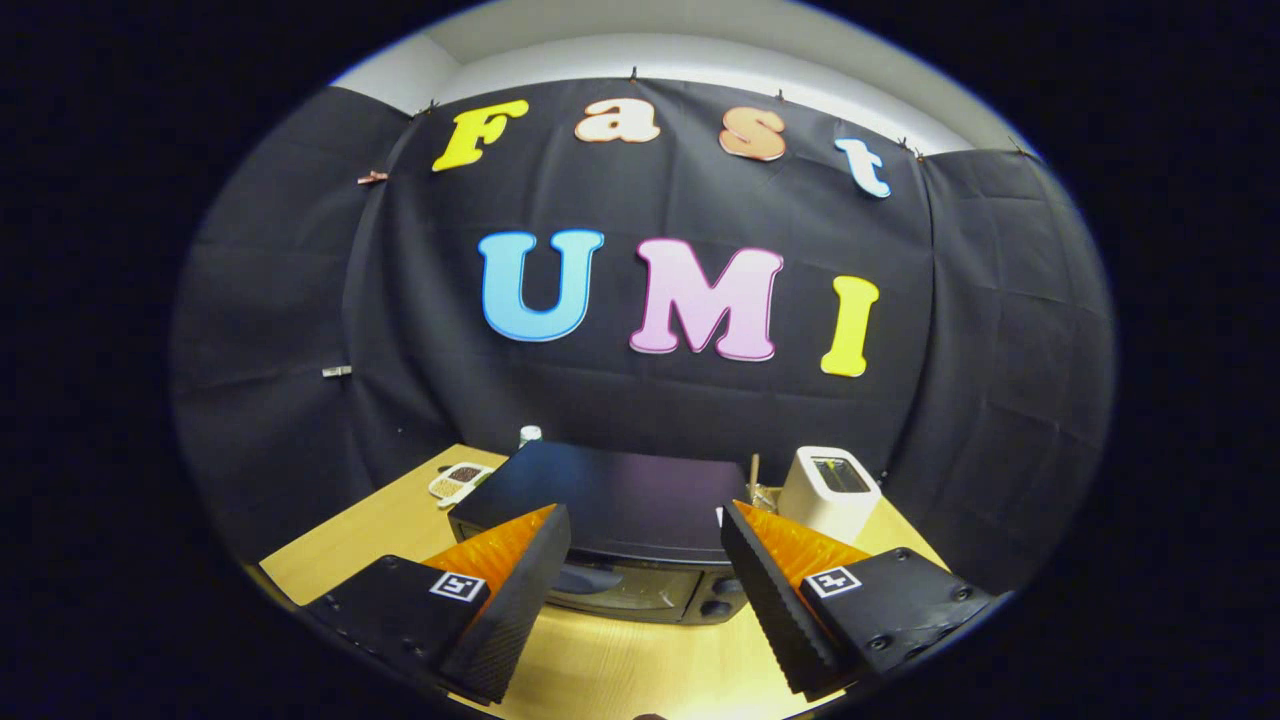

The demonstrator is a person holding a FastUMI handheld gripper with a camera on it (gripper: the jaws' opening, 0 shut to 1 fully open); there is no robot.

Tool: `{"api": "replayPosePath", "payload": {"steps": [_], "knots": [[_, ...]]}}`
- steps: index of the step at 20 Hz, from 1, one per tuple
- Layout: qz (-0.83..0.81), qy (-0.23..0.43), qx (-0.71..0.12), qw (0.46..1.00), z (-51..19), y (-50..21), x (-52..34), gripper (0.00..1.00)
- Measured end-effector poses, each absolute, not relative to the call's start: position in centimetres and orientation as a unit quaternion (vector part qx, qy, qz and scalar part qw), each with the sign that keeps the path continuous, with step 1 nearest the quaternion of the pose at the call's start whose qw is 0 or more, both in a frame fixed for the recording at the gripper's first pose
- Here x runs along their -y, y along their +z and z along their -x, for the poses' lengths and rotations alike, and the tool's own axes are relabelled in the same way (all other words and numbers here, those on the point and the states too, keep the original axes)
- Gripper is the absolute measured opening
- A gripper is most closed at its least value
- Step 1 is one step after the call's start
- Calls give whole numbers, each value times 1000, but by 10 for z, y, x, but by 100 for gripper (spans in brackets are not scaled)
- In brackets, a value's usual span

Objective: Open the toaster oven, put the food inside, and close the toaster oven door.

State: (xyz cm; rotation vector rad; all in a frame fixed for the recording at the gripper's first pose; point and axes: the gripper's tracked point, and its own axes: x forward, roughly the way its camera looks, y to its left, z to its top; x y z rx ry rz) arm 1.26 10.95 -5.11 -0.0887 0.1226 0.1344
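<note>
The oven [620, 520] sits low in the centre of the frame on the table [350, 540], door facing the camera, long axis running left-right. The gripper [645, 600] is spread wide and holds nothing, fingers flanking the door. A white toaster [828, 490] stands to the right.

A staged recording booth: black cloth walls [300, 330] around a wooden table [640, 670] with toaster oven [620, 510] and toaster [828, 490].

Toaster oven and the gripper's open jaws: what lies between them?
Only bare wooden table in the gripper view. The gripper is open and holds nothing; the toaster oven, door closed, sits just ahead.
</note>
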Motion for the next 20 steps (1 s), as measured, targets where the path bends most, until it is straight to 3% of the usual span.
{"api": "replayPosePath", "payload": {"steps": [10, 20], "knots": [[14, -14, -73, 997, 27, -36, 7, 99], [-4, 12, -91, 996, 19, -44, 2, 98]]}}
